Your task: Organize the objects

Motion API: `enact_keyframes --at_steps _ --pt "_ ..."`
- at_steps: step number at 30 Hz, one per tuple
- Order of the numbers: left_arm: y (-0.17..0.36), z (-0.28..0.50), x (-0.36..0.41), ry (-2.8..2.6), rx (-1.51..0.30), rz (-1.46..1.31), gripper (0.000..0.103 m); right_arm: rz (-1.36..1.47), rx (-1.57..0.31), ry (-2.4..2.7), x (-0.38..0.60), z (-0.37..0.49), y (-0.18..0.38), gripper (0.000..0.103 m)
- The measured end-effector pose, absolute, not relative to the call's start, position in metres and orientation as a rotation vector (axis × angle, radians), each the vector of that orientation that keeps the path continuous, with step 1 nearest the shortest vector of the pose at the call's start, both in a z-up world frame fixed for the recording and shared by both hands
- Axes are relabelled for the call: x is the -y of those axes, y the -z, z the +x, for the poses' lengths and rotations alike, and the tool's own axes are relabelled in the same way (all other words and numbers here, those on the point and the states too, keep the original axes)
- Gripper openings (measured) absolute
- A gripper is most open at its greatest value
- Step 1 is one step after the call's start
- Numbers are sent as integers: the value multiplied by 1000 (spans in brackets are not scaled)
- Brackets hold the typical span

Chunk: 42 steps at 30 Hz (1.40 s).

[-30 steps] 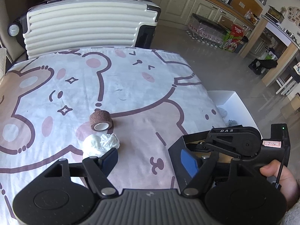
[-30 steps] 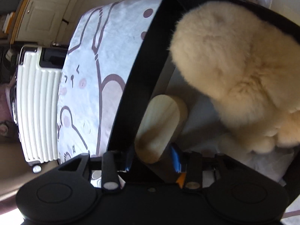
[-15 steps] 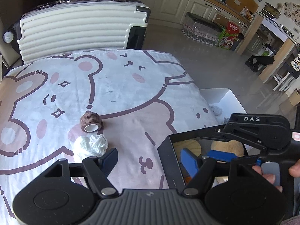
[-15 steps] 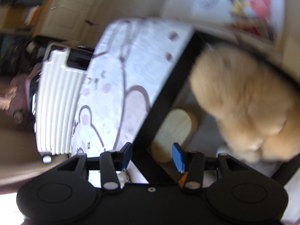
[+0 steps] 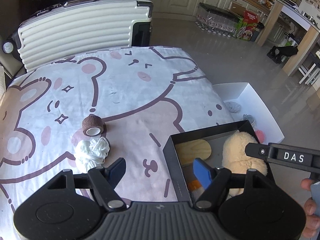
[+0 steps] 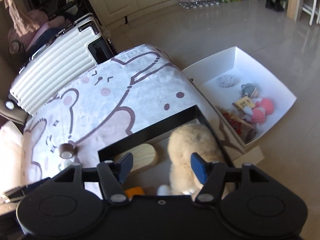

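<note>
Left wrist view: left gripper spread, empty, above bedspread. Brown tape roll and white yarn ball lie loose on it, touching each other — judged left to pack. Black box holds wooden oval and cream plush (orange item low in corner, unclear).

Right wrist view: right gripper spread, empty, over black box. White box on floor beside bed holds pink yarn, grey yarn, small packets.
</note>
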<state>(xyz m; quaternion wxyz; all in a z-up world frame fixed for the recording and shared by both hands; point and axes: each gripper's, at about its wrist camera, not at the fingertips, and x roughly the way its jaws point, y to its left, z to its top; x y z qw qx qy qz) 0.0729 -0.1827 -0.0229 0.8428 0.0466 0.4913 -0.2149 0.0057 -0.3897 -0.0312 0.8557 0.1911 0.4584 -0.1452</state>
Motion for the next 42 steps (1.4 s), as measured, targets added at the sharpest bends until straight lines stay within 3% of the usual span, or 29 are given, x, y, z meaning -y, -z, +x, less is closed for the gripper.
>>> enact_keyframes --at_steps 5,15,42 --pt "21 70 181 416 -1035 106 90 308 -971 318 387 -1 28 81" --pt "28 64 183 379 -1042 138 102 204 -964 330 388 -18 22 100" --pt "39 50 183 393 -1029 173 103 156 -951 380 401 -46 32 103"
